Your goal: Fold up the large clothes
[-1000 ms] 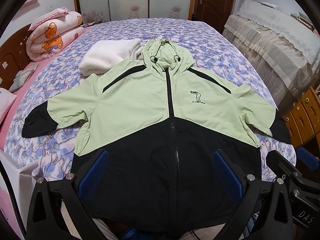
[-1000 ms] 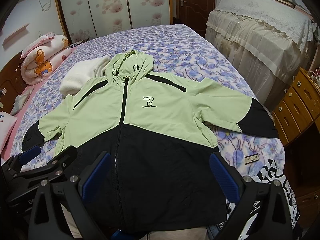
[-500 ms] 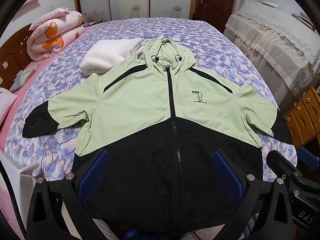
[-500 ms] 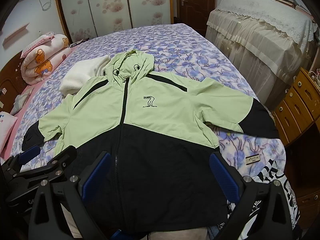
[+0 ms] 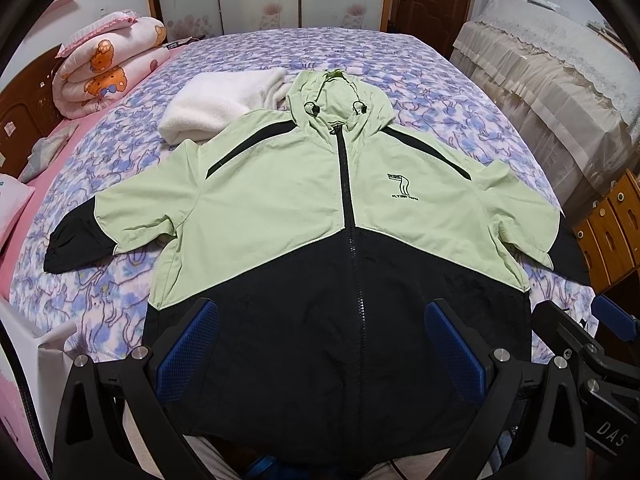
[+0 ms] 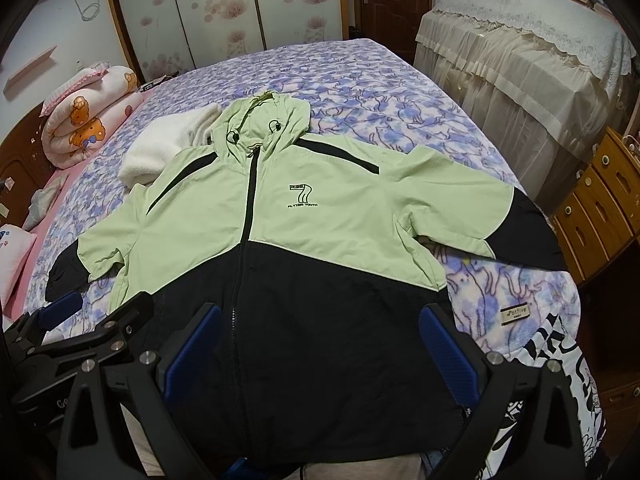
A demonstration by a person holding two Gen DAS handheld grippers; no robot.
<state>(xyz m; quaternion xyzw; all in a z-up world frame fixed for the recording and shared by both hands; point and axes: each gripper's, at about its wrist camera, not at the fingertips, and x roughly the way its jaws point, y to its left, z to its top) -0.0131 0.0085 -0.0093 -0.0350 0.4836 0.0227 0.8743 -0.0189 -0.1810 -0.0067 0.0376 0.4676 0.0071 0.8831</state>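
A green and black hooded jacket (image 5: 304, 216) lies flat, front up and zipped, on the bed, with both sleeves spread out; it also shows in the right wrist view (image 6: 280, 240). My left gripper (image 5: 320, 344) is open and empty, hovering over the black hem. My right gripper (image 6: 316, 344) is open and empty, also over the hem, beside the left one. Each gripper shows at the edge of the other's view: the right one (image 5: 592, 344) and the left one (image 6: 80, 332).
A folded white fleece (image 5: 216, 104) lies by the hood. A rolled pink quilt (image 5: 108, 68) sits at the bed's far left. The bed has a purple floral cover (image 5: 360, 56). A covered cabinet (image 6: 520, 48) and wooden drawers (image 6: 600, 216) stand on the right.
Both views have shifted very slightly; the jacket sits a touch lower in them. The jacket itself has not moved and both grippers stay open.
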